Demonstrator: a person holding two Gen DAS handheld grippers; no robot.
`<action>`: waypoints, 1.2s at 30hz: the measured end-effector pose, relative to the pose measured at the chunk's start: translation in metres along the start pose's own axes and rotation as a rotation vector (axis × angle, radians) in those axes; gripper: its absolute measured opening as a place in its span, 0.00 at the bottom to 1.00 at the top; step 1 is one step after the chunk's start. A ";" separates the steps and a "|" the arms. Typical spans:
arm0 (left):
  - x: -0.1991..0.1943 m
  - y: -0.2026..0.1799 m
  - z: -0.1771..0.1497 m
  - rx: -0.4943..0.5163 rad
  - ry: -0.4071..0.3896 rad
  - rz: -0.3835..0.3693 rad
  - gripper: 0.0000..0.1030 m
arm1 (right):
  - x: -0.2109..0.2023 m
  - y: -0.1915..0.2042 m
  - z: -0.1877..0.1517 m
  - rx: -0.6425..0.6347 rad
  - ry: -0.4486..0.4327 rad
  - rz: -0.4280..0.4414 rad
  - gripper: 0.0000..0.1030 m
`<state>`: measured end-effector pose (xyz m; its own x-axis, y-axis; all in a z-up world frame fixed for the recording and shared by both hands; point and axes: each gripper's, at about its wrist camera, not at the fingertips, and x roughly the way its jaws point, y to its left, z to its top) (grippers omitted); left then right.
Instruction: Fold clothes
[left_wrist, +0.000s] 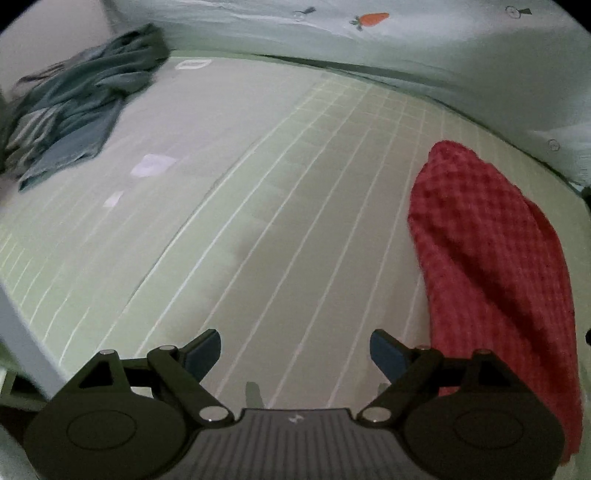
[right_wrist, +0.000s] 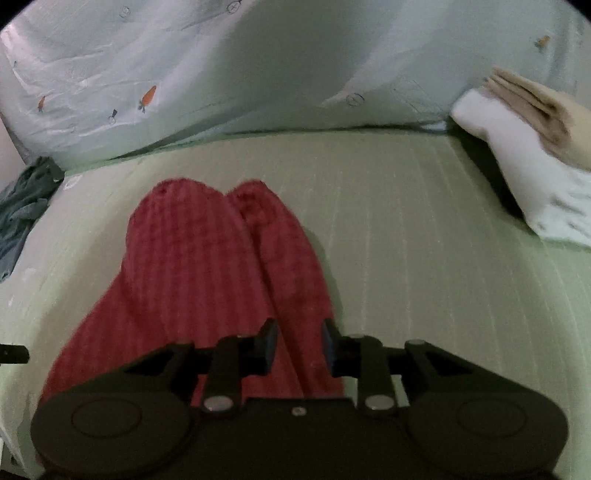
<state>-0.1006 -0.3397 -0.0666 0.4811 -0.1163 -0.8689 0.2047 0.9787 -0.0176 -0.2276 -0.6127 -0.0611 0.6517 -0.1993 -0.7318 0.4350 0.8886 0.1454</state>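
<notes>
- Right wrist view: the right tongs (right_wrist: 298, 345) stand a little apart, with the red pants (right_wrist: 207, 266) between the tips. I cannot tell if they pinch.
- Left tongs (left_wrist: 295, 354) are wide apart and empty, with the pants just to their right.
- The pants look soft, light and floppy. Grab them at the near end.
- They are fuzzy, with two legs side by side on the green bed (right_wrist: 406, 240).
</notes>
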 end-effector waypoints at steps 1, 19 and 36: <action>0.005 -0.003 0.009 0.021 -0.010 -0.009 0.86 | 0.004 0.004 0.007 -0.010 -0.015 0.008 0.24; 0.044 -0.038 0.050 0.058 0.009 -0.055 0.86 | 0.146 0.054 0.087 -0.145 0.060 0.195 0.25; 0.038 -0.046 0.039 0.048 -0.010 -0.049 0.86 | 0.054 0.003 0.101 -0.155 -0.234 0.073 0.02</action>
<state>-0.0589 -0.3955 -0.0796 0.4781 -0.1656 -0.8625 0.2684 0.9626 -0.0361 -0.1284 -0.6624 -0.0327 0.8113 -0.2065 -0.5470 0.2935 0.9530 0.0754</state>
